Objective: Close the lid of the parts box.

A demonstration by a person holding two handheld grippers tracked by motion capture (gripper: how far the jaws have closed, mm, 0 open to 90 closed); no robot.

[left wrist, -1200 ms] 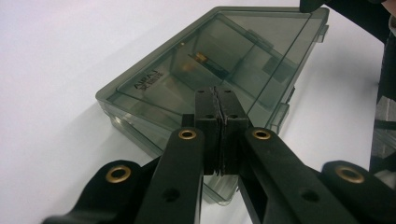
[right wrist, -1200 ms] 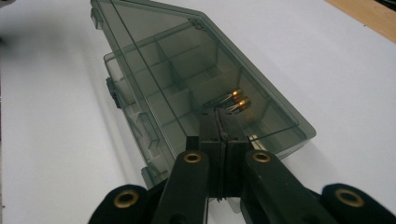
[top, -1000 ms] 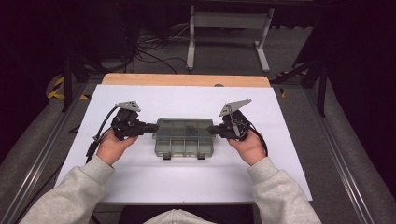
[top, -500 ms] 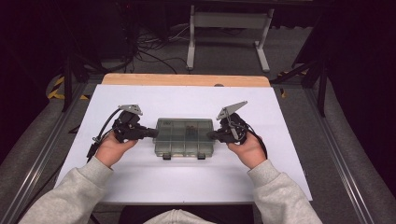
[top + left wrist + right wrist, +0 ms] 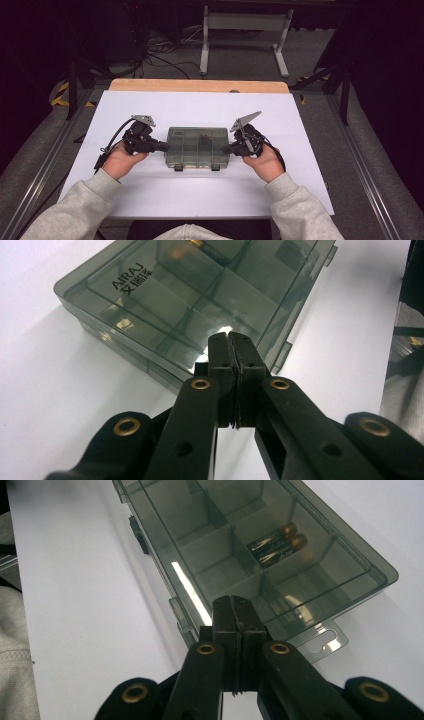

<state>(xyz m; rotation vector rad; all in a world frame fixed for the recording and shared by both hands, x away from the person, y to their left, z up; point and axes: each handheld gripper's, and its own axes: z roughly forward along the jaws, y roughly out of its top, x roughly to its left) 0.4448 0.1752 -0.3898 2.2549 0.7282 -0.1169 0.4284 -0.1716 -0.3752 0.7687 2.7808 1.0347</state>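
White sheet over table [image 5: 150,107]. Clear compartment box [image 5: 197,146] lies long axis left-right, lid closed; left gripper [image 5: 161,146] and right gripper [image 5: 227,148] flank its short ends, both jaws shut, empty, equally near.

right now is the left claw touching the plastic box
Cannot tell: in the left gripper view the shut left claw overlaps the box edge, hiding any contact or gap.

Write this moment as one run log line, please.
scene: closed clear organizer box on white table | left gripper: shut, at box's left end | right gripper: shut, at right end | inside: two batteries
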